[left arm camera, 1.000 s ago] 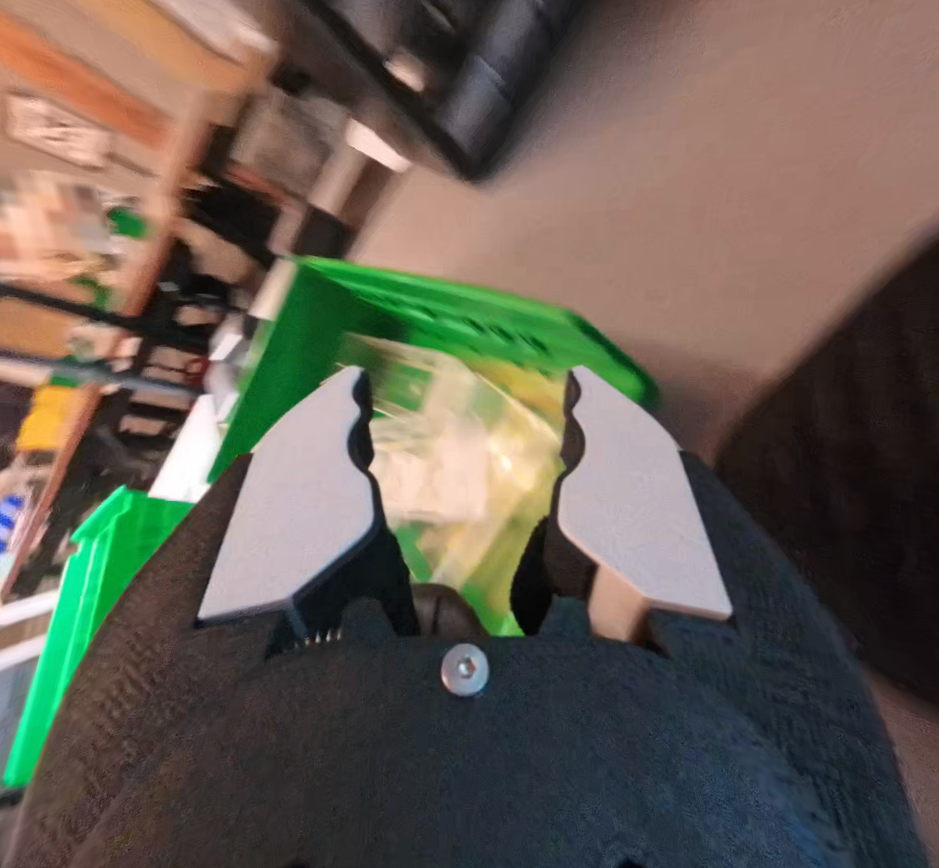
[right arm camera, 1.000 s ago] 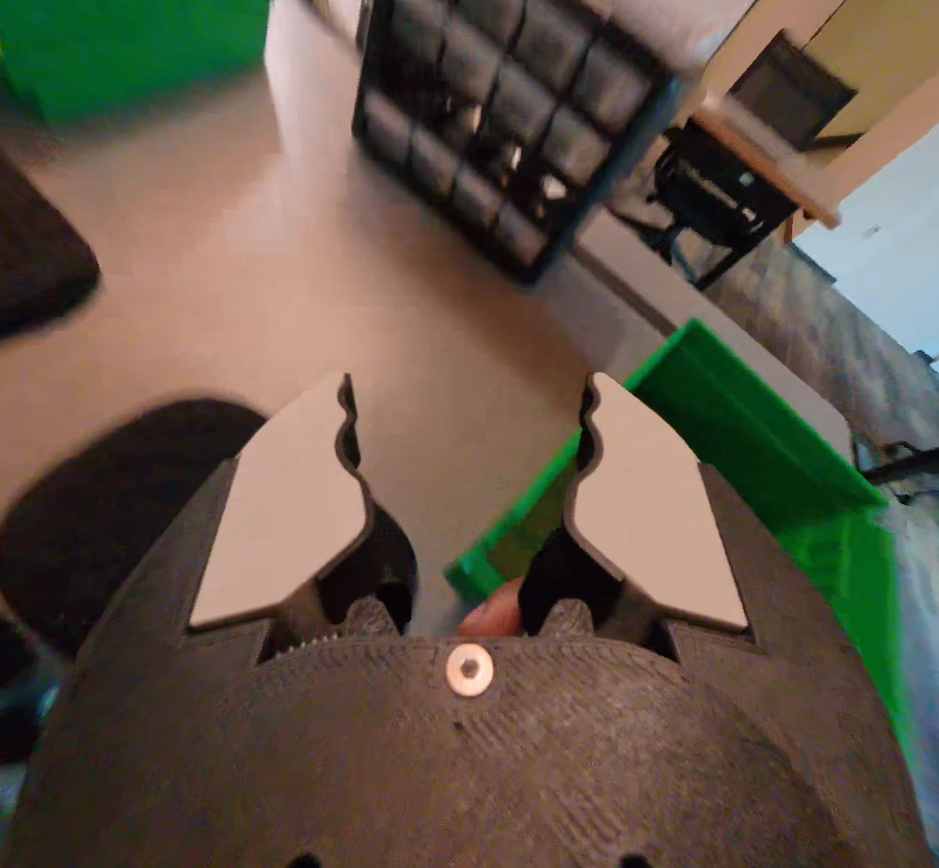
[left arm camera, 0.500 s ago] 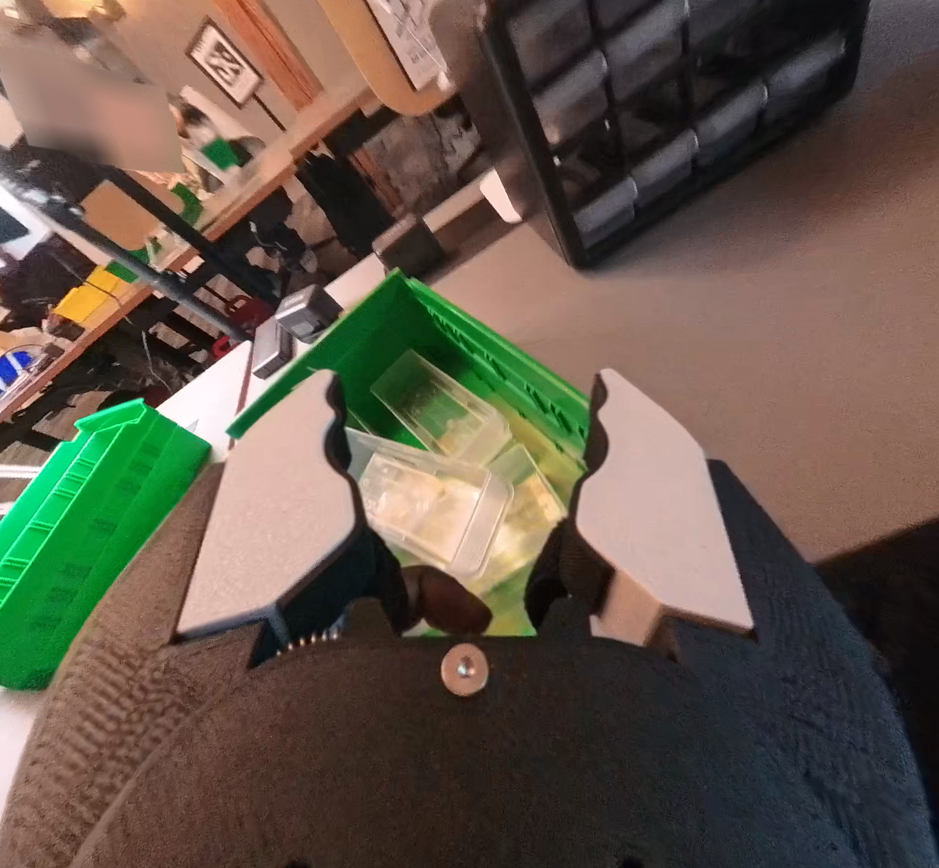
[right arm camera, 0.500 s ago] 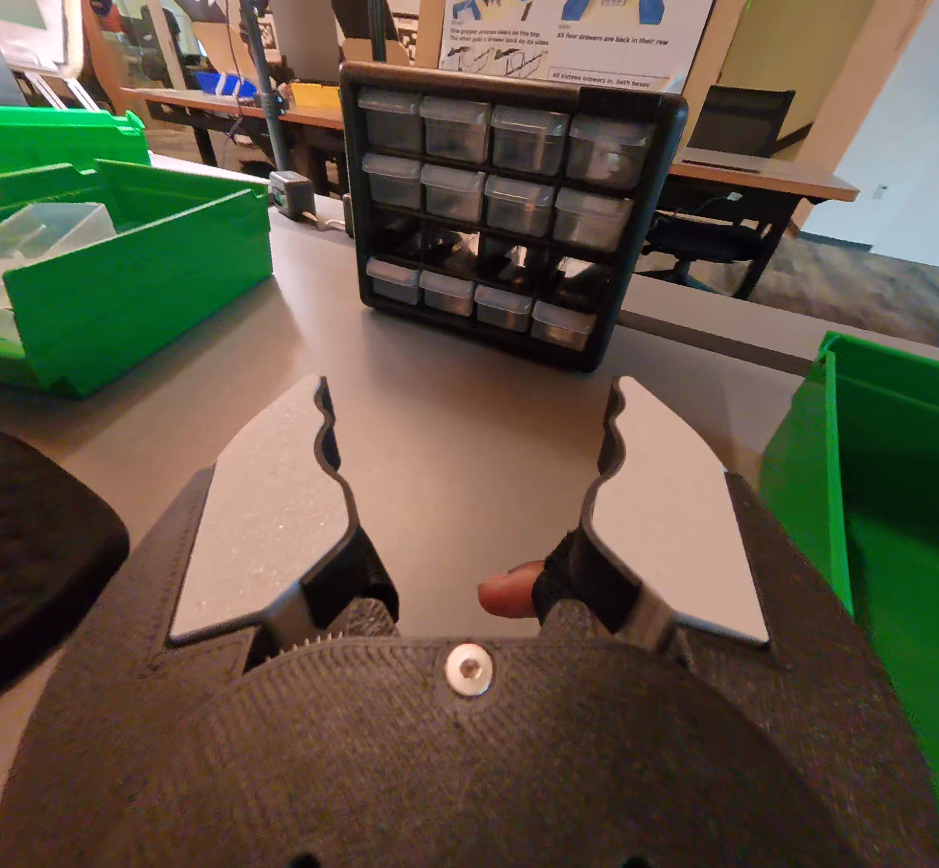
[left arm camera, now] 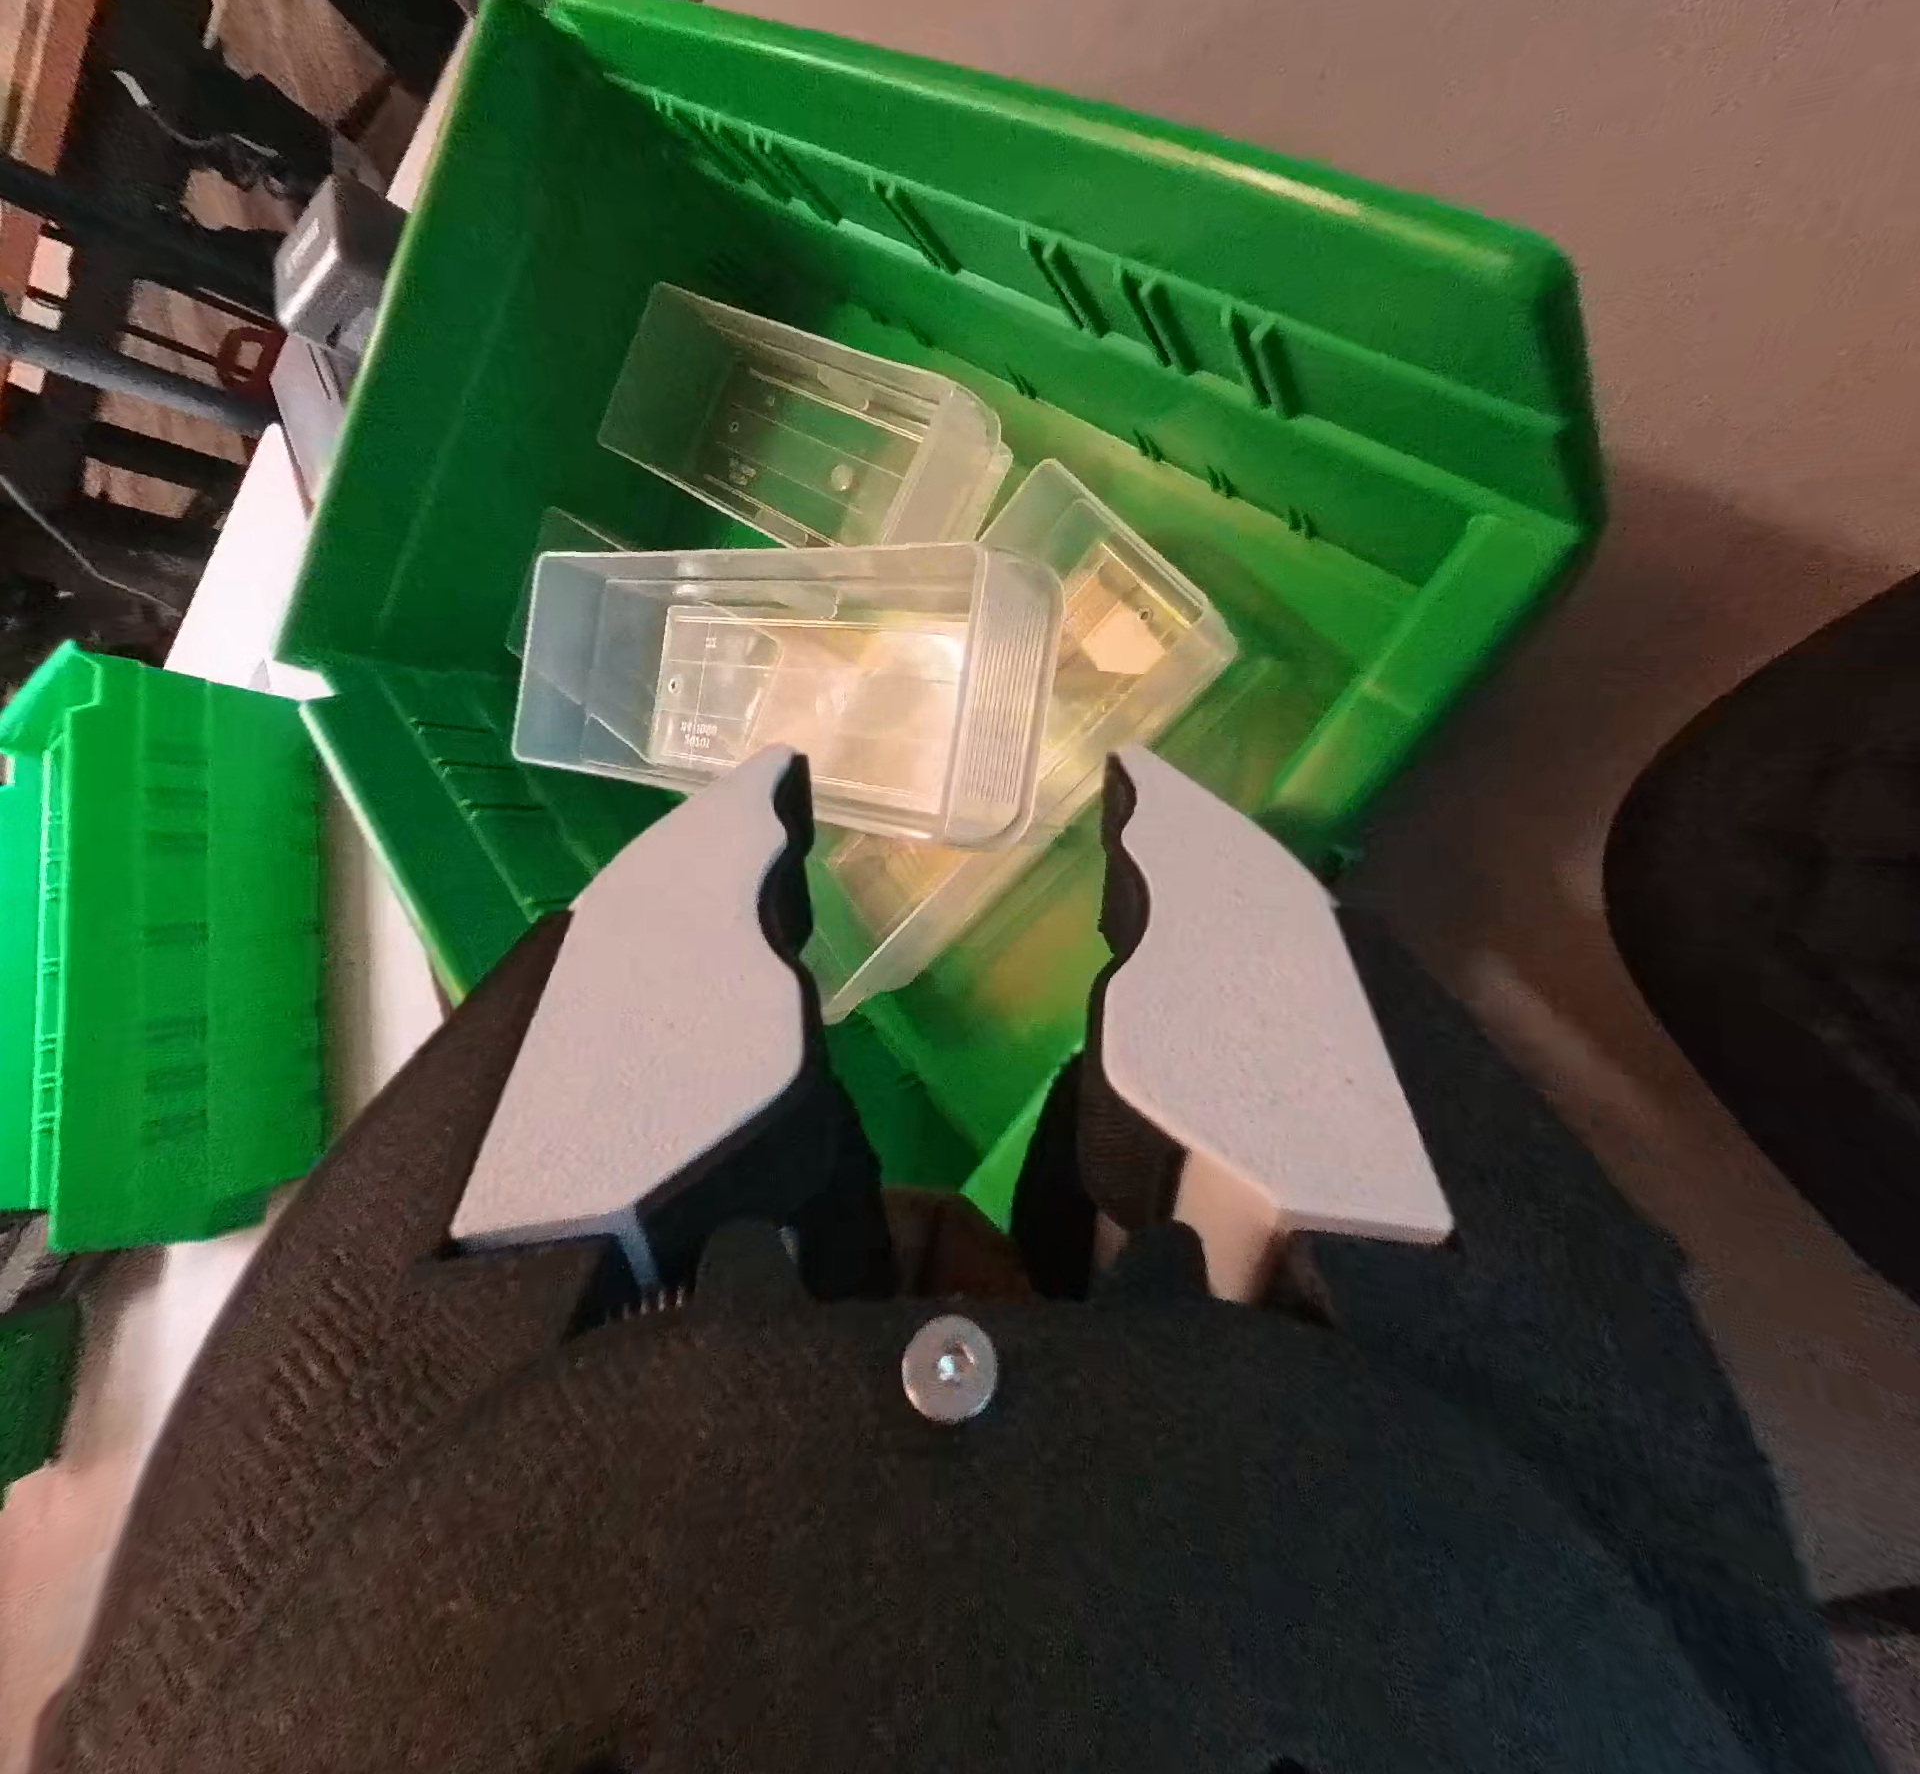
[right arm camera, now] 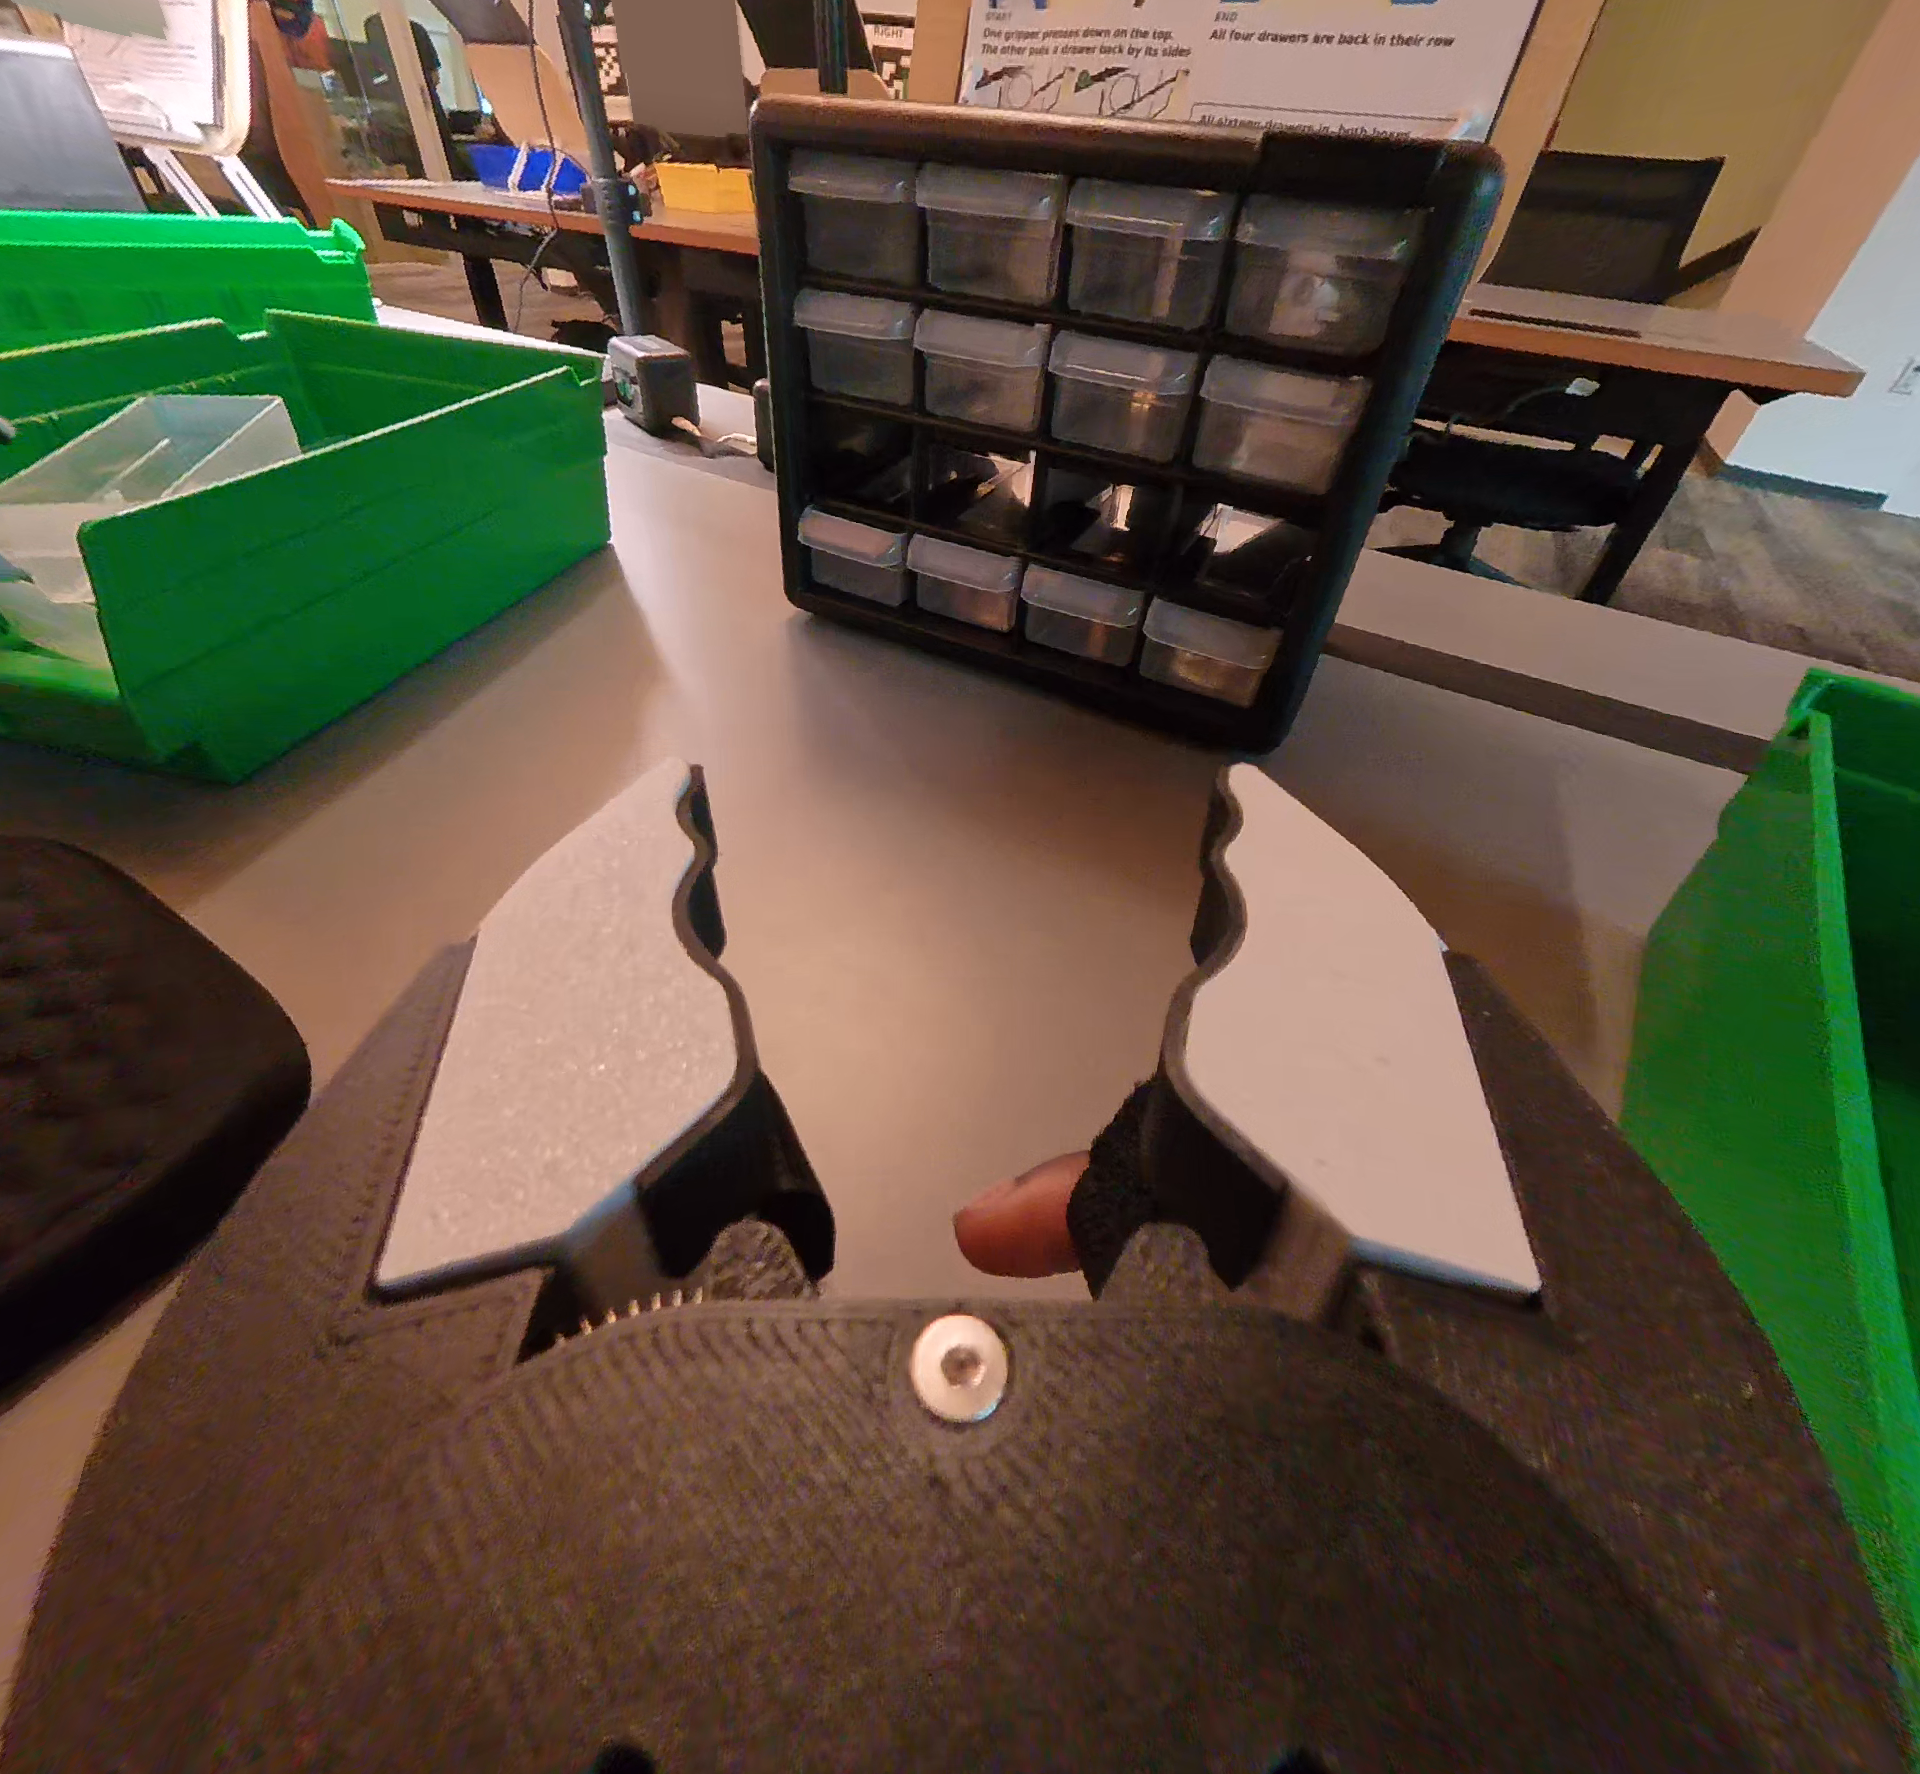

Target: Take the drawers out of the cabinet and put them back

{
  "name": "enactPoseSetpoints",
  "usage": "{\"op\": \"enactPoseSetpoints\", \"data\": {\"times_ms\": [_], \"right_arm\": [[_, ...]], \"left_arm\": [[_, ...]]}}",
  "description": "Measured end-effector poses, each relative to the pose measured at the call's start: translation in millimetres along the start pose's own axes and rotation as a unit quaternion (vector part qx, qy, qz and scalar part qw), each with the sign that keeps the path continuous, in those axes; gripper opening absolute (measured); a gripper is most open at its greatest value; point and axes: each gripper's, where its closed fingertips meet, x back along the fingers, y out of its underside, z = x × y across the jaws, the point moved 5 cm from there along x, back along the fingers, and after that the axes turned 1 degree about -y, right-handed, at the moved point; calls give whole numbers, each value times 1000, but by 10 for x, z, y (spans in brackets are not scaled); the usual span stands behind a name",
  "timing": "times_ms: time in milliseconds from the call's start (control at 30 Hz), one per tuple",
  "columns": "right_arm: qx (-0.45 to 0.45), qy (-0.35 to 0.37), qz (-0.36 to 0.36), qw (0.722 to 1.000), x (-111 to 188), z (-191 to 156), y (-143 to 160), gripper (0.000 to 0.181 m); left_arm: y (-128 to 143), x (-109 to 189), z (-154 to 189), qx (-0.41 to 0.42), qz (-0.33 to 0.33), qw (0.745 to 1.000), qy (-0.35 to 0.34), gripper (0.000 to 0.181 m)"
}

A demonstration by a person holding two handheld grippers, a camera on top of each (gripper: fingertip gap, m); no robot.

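A black cabinet (right arm camera: 1101, 436) of small clear drawers stands on the grey table; its third row of slots is empty, the other rows hold drawers. Several clear drawers (left arm camera: 790, 685) lie piled in a green bin (left arm camera: 1039, 197), which also shows at the left of the right wrist view (right arm camera: 343, 540). My left gripper (left arm camera: 951, 779) is open and empty, pointing down into the bin just above the topmost drawer. My right gripper (right arm camera: 956, 789) is open and empty, low over the table and facing the cabinet from a distance.
A second green bin (left arm camera: 156, 945) lies left of the first. Another green bin (right arm camera: 1797, 1049) stands at the right table edge. A black pad (right arm camera: 104, 1080) lies on the table at the left, also seen in the left wrist view (left arm camera: 1787, 893). A poster stands behind the cabinet.
My left gripper has swung down and closer over the bin of drawers, its fingers a little closer together. My right gripper has levelled out to face the cabinet and now holds steady.
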Motion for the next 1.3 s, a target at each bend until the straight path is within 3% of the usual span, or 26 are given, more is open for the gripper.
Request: {"op": "enactPoseSetpoints", "data": {"times_ms": [200, 333, 400, 633, 867, 1100, 1300], "right_arm": [[4, -11, -14, 1000, -26, -27, 45, 88], [5, -14, -16, 1000, -32, -32, 55, 86], [8, -17, -19, 1000, -39, -44, 65, 85], [41, -32, -32, 998, -63, -124, 95, 82], [125, -116, -16, 985, -19, -431, -11, 64], [276, -208, 46, 937, -22, -833, -400, 54], [443, -182, 52, 876, -201, -1091, -446, 52]], "left_arm": [[114, -184, -2, -42, -6, 999, -1, 49], [116, -226, 25, -55, 12, 998, 16, 20], [81, -203, 3, -60, 23, 998, 8, 19], [-231, 113, -38, -119, 105, 985, -68, 18], [-758, 359, 336, -214, 184, 959, -22, 19], [-1321, 418, 758, -313, 229, 921, 40, 19], [-1563, 372, 1062, -362, 238, 899, 62, 19]]}}
